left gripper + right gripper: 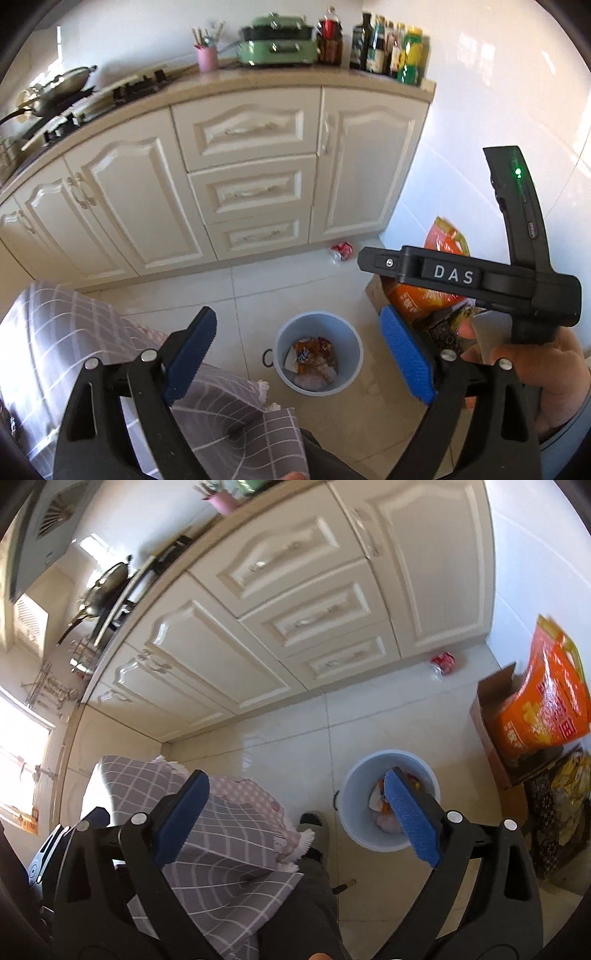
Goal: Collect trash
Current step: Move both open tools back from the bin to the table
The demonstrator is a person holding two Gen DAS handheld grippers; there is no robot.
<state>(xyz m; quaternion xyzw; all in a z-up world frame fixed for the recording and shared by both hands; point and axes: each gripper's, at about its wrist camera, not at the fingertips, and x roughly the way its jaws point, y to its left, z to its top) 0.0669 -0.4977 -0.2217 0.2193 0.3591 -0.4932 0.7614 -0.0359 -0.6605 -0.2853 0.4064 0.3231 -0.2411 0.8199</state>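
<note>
One piece of trash, a crumpled red and clear wrapper (341, 251), is seen lying on the pale floor tiles (295, 291) at the foot of the cream cabinets (243, 177), just above centre in the left wrist view; in the right wrist view it sits right of centre in the upper half (443, 662). Below it, well apart, a light blue bin (318, 352) stands open on the floor, with several crumpled wrappers (312, 360) already inside; what exactly they are cannot be made out.

The left gripper (299, 354) is held above the bin with its blue pads spread wide and nothing between them. The right gripper (295, 818) is likewise spread wide and empty, its right-hand pad overlapping the bin (354, 797) in its own view. In the left wrist view the right gripper's black body (480, 277) is seen at the right edge, gripped by a hand (546, 373).

A grey checked cloth (74, 332) fills the lower left of both frames. At the right, an orange bag (543, 701) rests in a cardboard box (491, 709). On the counter (258, 83) along the top of the left wrist view, a green appliance (277, 46), bottles (388, 48), a pink utensil cup (207, 59) and a wok (62, 86) are visible.
</note>
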